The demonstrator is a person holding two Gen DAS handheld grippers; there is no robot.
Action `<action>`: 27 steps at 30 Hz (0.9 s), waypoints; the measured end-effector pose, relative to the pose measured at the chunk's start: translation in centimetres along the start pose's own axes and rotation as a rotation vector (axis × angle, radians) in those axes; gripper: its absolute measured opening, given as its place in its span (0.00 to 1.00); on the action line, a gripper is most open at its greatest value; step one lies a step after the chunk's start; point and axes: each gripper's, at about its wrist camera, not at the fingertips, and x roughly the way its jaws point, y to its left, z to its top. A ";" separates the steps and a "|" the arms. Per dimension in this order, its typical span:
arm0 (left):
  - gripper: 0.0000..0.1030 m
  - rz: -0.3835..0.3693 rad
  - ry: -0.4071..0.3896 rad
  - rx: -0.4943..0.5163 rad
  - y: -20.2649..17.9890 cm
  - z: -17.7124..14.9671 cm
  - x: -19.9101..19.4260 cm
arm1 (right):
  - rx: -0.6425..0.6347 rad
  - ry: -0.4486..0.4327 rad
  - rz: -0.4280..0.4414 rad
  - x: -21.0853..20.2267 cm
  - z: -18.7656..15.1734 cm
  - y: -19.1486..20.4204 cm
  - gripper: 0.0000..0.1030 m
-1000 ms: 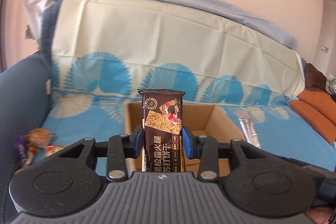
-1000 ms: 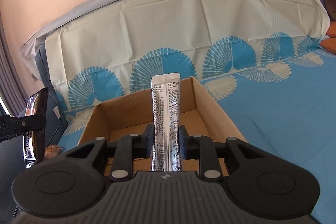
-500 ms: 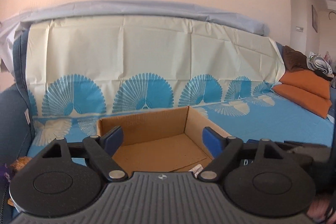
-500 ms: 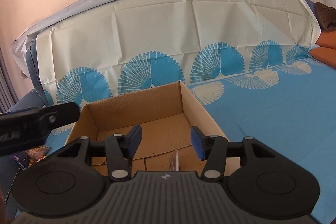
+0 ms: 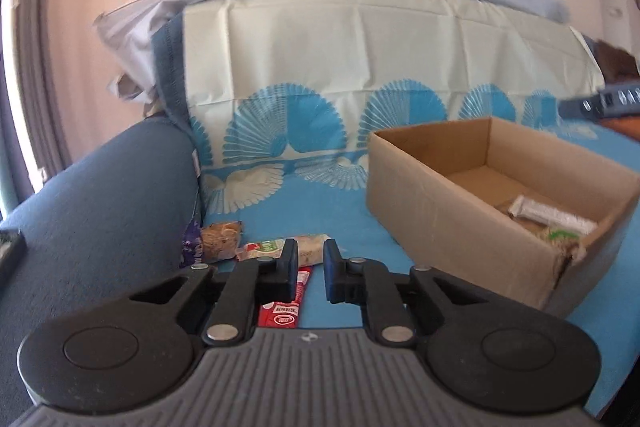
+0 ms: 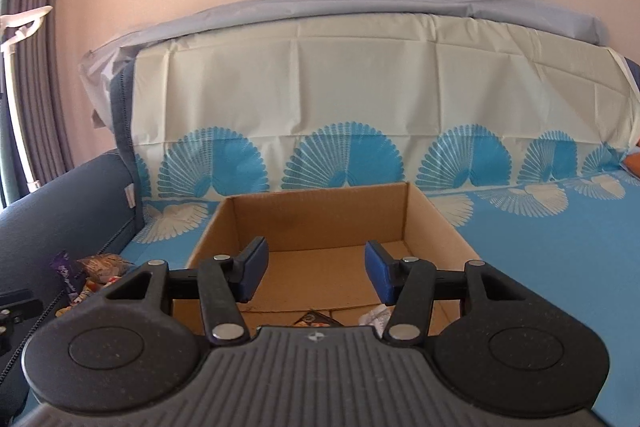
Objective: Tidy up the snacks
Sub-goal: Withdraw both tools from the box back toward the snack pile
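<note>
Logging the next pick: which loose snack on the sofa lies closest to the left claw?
The red packet, lying right under the left claw; the pale bar and brown packet sit farther off.

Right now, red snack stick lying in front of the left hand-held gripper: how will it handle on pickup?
The red snack stick looks thin and flat in a glossy wrapper, so probably light and a bit slippery. It lies flush on the soft blue cover, so pads may scrape fabric first. Long and narrow: likely to droop or swing if pinched at one end.
</note>
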 end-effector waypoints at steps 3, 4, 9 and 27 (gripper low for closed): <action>0.14 0.042 0.001 -0.082 1.4 0.0 0.0 | -0.031 -0.031 0.079 -1.0 -0.2 2.3 0.41; 0.14 0.049 0.007 -0.095 1.7 -0.1 0.1 | -0.038 -0.041 0.111 -1.2 -0.3 3.2 0.38; 0.15 0.062 0.005 -0.166 3.0 0.4 0.0 | -0.105 -0.038 0.259 -1.5 -1.2 7.7 0.34; 0.15 0.243 -0.134 -0.413 7.5 0.1 -2.1 | 0.023 0.449 0.240 14.7 -6.5 24.4 0.65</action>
